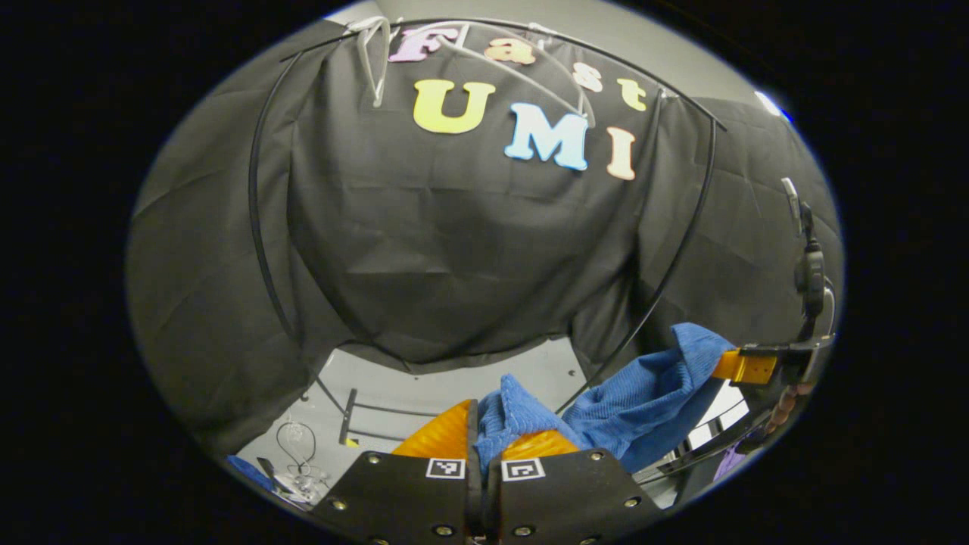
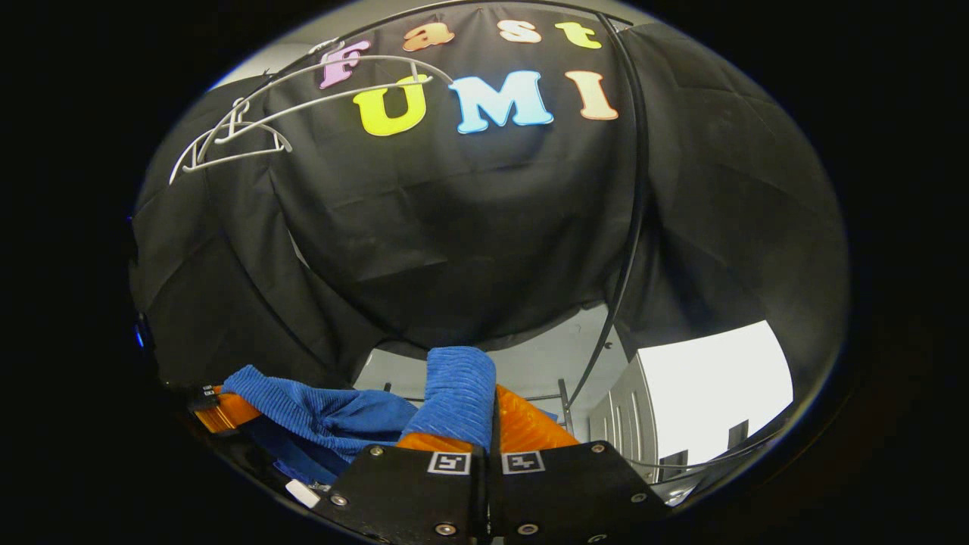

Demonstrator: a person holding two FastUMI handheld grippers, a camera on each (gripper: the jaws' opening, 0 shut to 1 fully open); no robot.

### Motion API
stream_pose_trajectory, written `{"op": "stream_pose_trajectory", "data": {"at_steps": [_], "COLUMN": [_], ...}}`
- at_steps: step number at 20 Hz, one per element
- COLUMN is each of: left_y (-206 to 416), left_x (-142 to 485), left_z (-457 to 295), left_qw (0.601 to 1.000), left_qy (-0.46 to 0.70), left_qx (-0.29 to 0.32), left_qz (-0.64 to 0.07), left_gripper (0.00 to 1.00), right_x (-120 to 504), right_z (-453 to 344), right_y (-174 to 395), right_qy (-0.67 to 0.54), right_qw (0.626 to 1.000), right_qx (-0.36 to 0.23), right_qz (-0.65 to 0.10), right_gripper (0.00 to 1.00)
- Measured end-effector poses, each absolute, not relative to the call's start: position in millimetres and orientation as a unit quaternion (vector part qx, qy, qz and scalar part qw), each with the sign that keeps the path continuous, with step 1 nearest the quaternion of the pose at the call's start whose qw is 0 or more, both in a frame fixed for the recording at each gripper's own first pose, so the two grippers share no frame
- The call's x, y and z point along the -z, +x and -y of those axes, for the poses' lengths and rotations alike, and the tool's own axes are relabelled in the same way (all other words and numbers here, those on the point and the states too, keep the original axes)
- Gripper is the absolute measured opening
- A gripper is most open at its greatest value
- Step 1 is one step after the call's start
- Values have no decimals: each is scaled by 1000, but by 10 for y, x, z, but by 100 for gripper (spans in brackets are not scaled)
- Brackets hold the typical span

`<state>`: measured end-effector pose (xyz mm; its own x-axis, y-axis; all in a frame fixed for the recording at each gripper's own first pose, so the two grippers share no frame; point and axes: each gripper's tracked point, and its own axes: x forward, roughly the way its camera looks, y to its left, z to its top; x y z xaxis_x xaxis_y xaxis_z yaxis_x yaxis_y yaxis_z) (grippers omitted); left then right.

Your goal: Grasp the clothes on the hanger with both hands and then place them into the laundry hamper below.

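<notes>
Two tongs pinching one blue ribbed garment [image 1: 643, 393], left tongs [image 1: 484, 443] on one edge, right tongs [image 2: 490, 424] on another, white hangers [image 2: 250, 129] above

Black cloth [image 1: 454, 250] drapes the booth's back and side walls, creased in broad folds and hanging short of a pale grey floor [image 1: 424, 378]. A thin black rod frame [image 1: 257, 227] arches up both sides and across the top. Pale hangers [image 2: 250, 129] hang from the top rail. Above the cloth, a strip of light grey wall [image 1: 606, 30] shows. In the right gripper view, a bright white panel [image 2: 711, 386] glows at lower right beside pale slatted metalwork [image 2: 617, 424].
</notes>
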<state>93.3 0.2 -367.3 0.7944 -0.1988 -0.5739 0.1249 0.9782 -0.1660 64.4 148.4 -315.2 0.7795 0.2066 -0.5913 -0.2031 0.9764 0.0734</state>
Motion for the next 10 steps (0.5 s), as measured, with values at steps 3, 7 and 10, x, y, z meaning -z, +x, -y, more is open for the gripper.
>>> {"op": "stream_pose_trajectory", "data": {"at_steps": [3, 7, 10], "left_y": [948, 1008, 951], "left_x": [3878, 4127, 4276], "left_z": [23, 71, 143], "left_qw": [939, 932, 925], "left_qy": [-53, -38, -33], "left_qx": [82, 86, 88], "left_qz": [-330, -351, -368], "left_gripper": [3, 3, 3], "right_x": [3457, 3883, 4136], "right_z": [-1523, -1565, -1628], "right_y": [722, 806, 799], "right_qy": [-3, -7, -8], "right_qw": [938, 929, 922], "right_qx": [-102, -93, -92], "right_qz": [-332, -359, -375], "right_gripper": [0, 1, 2]}}
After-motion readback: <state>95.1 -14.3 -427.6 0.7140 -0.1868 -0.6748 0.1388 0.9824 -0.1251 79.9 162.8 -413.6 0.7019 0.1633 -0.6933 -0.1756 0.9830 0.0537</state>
